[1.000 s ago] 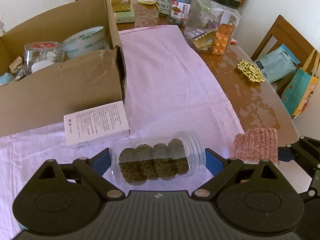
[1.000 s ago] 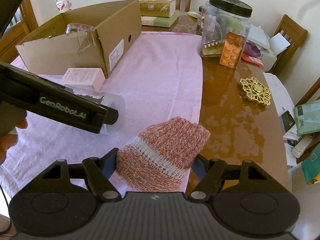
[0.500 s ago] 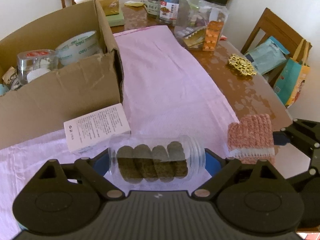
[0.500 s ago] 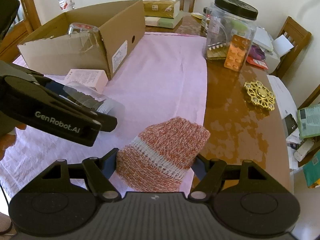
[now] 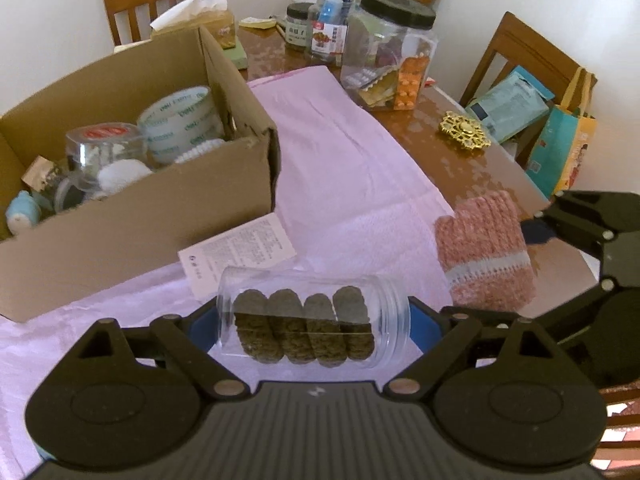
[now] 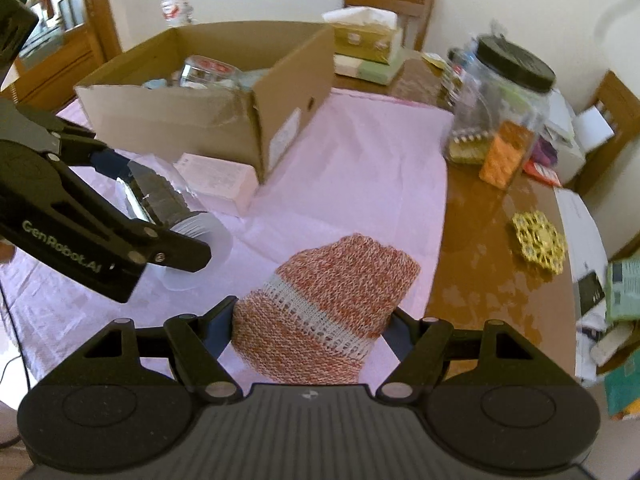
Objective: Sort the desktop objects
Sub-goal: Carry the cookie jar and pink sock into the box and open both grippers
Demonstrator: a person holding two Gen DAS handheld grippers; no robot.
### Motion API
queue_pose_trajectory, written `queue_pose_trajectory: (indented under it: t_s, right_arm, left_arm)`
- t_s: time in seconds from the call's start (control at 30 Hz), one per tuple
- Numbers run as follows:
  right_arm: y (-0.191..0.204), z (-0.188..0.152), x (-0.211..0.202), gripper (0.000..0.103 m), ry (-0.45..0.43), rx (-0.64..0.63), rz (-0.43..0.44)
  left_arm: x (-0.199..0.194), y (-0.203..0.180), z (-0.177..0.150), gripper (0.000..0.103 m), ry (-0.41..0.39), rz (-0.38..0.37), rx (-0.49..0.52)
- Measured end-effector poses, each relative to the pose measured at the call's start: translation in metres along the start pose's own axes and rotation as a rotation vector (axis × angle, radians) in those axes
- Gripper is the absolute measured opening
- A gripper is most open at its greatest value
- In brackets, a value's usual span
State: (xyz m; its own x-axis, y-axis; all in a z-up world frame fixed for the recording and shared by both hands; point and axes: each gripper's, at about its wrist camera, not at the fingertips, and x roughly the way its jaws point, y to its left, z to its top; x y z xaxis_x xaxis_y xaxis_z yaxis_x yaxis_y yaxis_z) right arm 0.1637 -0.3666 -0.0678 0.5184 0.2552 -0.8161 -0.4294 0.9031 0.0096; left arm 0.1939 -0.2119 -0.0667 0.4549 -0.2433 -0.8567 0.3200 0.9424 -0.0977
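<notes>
We see a wooden table [image 5: 472,160] half covered by a pink cloth [image 5: 344,168], with an open cardboard box [image 5: 132,216] on the cloth's left part. Our right gripper [image 6: 310,326] has its jaws clamped on a pink knitted hat [image 6: 332,304], crown pointing away toward the table's far right. Our left gripper [image 5: 312,316] squeezes a clear jar [image 5: 312,318] end to end, its long axis lying crosswise, threaded mouth to the right; it seems lifted just above the cloth. Behind it, a small white carton [image 5: 236,252] leans at the box's near corner.
</notes>
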Motion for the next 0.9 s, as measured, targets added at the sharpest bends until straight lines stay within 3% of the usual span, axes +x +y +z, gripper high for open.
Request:
queue_pose_trajectory:
  t_s: [0.23, 0.43, 0.9]
  right_arm:
    - [0.017, 0.028, -0.011, 0.079, -0.016, -0.024, 0.049]
    - [0.035, 0.063, -0.021, 0.079, -0.072, -0.059, 0.038]
    - [0.083, 0.173, 0.001, 0.079, -0.155, -0.145, 0.002]
  left_arm:
    - [-0.038, 0.026, 0.007, 0.092, -0.045, -0.03, 0.023]
    - [-0.065, 0.059, 0.023, 0.092, -0.106, -0.029, 0.036]
    - [-0.089, 0.164, 0.061, 0.092, -0.204, 0.051, 0.036]
